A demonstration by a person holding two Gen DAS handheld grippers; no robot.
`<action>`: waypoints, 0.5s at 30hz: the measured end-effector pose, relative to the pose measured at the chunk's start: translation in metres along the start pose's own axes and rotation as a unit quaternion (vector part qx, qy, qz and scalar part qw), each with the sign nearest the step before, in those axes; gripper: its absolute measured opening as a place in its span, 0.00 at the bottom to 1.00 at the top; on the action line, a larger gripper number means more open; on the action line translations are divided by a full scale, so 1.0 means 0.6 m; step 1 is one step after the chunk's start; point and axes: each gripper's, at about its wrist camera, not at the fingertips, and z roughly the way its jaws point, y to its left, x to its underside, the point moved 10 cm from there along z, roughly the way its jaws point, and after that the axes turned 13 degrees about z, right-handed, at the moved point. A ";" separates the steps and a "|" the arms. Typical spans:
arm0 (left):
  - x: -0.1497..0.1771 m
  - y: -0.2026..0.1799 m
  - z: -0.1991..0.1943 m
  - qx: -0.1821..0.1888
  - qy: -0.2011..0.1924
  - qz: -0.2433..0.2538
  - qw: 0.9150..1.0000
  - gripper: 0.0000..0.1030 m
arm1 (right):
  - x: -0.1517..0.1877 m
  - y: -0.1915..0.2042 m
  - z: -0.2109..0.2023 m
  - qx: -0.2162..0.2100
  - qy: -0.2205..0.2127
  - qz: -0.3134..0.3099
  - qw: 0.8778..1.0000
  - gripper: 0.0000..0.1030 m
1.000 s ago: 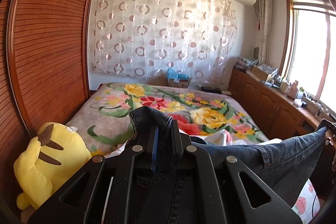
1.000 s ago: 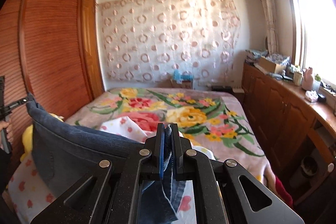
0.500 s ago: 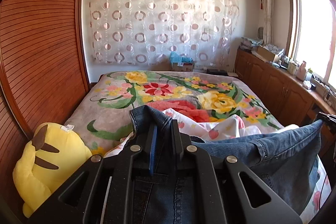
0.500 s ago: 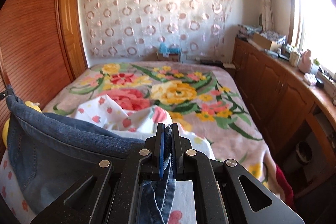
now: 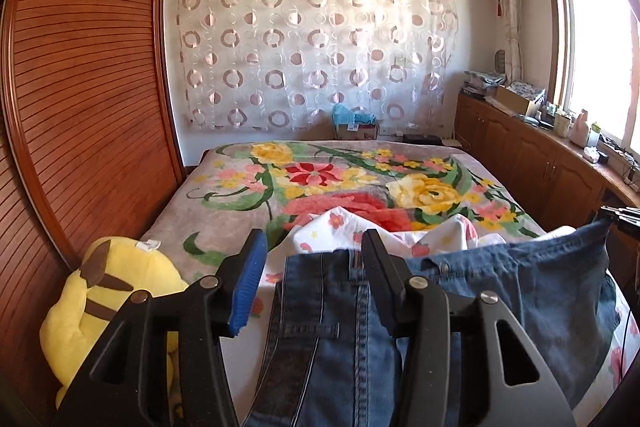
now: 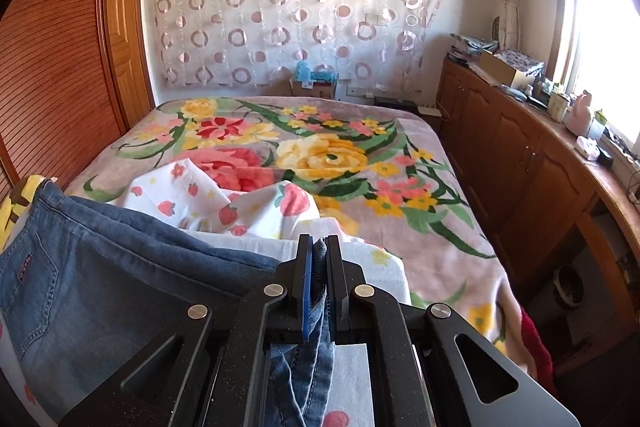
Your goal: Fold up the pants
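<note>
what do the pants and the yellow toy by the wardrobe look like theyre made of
The blue pants look like denim: a faded matte weave with contrast stitching, a belt loop and a rivet at the waistband. The yellow stuffed toy seems to be soft plush, judging by its fuzzy matte surface, rounded stuffed shape and sewn-in white tag.

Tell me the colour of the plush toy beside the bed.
Yellow with brown markings, clearest in the left wrist view.

Both wrist views low at bed foot, facing the curtain [image 5: 308,39], sharing the bed [image 6: 420,155]
</note>
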 end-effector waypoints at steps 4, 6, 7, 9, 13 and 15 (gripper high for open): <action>0.021 -0.013 -0.023 0.019 -0.007 -0.002 1.000 0.76 | 0.006 -0.002 -0.013 -0.004 0.006 0.016 1.000 0.14; 0.030 -0.020 -0.032 0.029 -0.007 -0.005 1.000 0.78 | 0.009 -0.004 -0.027 0.000 0.004 0.017 1.000 0.22; 0.035 -0.025 -0.037 0.037 -0.006 -0.007 0.999 0.79 | 0.012 -0.003 -0.034 -0.003 0.004 0.018 1.000 0.26; 0.050 -0.040 -0.044 0.051 0.004 -0.007 0.999 0.79 | 0.020 -0.004 -0.043 -0.013 0.009 0.018 1.000 0.36; 0.074 -0.065 -0.060 0.050 0.012 0.012 0.999 0.79 | 0.046 -0.004 -0.071 -0.020 0.016 0.010 1.000 0.42; 0.082 -0.082 -0.066 0.063 0.016 0.018 0.998 0.79 | 0.067 -0.005 -0.079 -0.029 0.031 0.006 0.999 0.42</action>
